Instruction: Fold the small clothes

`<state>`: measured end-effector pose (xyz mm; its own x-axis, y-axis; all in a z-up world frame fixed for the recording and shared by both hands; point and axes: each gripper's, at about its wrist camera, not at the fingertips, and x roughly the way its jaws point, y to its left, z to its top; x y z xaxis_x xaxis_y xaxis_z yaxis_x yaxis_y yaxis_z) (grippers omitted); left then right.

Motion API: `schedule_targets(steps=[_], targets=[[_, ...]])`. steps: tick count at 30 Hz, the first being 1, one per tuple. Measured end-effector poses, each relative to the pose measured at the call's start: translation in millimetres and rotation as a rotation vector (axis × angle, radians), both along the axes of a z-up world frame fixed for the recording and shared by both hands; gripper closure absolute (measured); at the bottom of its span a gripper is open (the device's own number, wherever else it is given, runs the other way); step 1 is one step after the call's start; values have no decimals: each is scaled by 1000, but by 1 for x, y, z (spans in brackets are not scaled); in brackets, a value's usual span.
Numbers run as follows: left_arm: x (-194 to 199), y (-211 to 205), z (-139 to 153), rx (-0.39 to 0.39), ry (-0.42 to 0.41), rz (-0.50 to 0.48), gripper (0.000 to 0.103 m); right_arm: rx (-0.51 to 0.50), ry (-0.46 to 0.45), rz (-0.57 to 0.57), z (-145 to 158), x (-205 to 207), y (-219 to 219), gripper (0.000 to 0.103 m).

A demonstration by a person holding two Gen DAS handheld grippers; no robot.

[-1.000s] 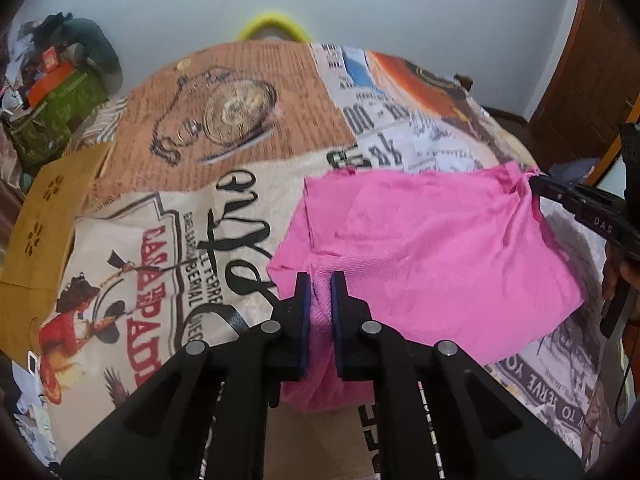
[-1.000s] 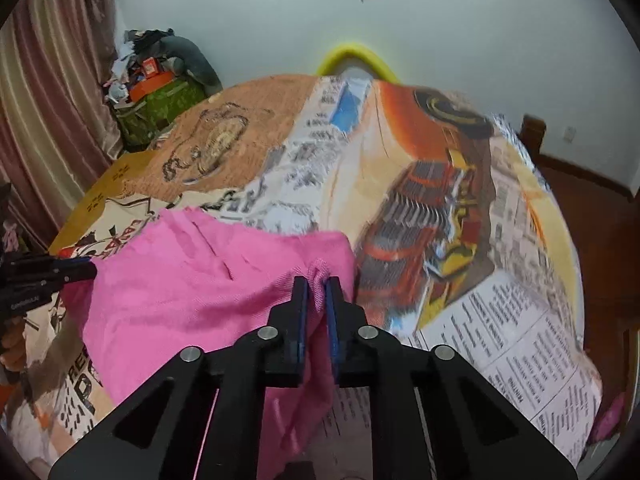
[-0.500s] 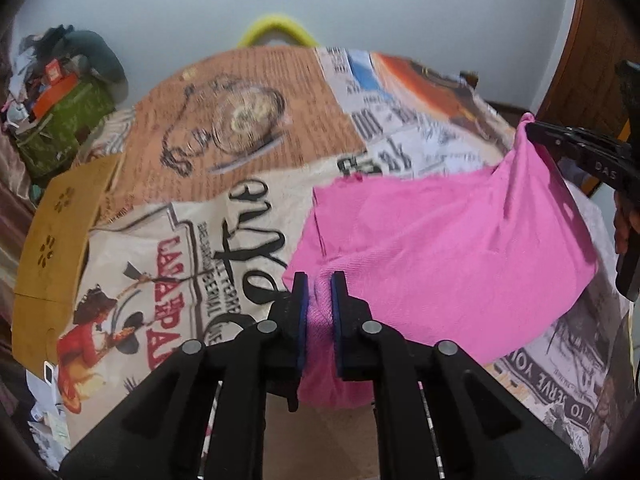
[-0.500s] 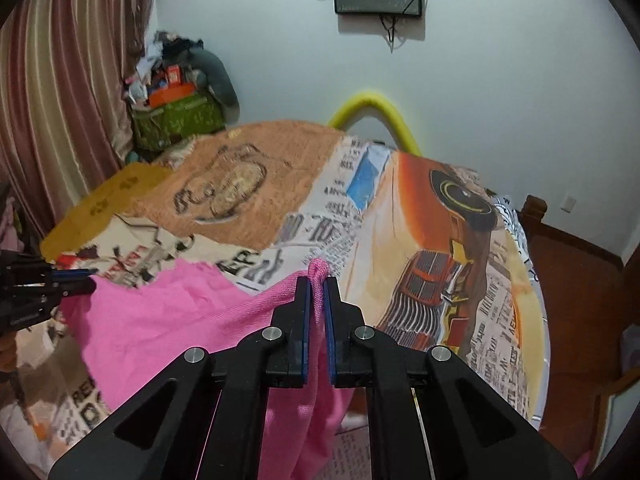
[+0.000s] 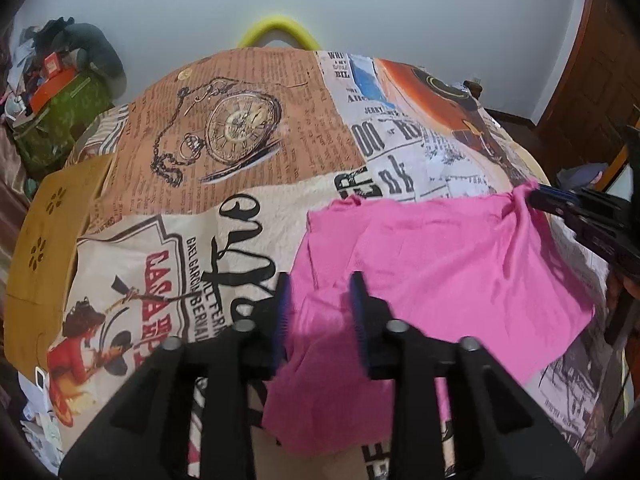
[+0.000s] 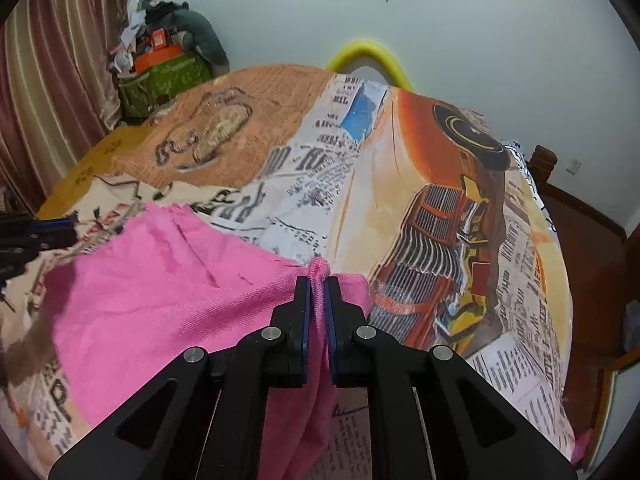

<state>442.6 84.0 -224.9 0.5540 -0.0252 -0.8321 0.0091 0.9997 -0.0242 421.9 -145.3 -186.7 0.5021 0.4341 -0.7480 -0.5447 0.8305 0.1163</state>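
A pink garment [image 5: 432, 280] lies spread on the printed bedspread [image 5: 240, 132]. My left gripper [image 5: 320, 304] is open above the garment's near left part, and no cloth sits between its jaws. My right gripper [image 6: 319, 292] is shut on a bunched corner of the pink garment [image 6: 160, 292]. In the left wrist view the right gripper [image 5: 538, 198] shows at the garment's far right corner. In the right wrist view the left gripper's fingers [image 6: 48, 226] show at the left edge, just beyond the garment's far side.
A yellow curved bar [image 5: 278, 30] stands at the bed's far end by the white wall. A green bag with clutter [image 5: 60, 116] sits at the far left. A wooden door [image 5: 592, 80] is at the right, curtains [image 6: 52, 72] at the left.
My left gripper has opened and let go of the garment. The right gripper has come back down with its corner, so the raised garment now lies flatter on the bed.
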Motion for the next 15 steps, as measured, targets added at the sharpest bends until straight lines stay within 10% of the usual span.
schedule_targets(steps=[4,15], targets=[[16,-3,-4,-39,19,4,63,66,-33,-20,17,-16,-14,75],[50,-15,-44,-92,140,4,65,92,69,10,-7,-37,-22,75]])
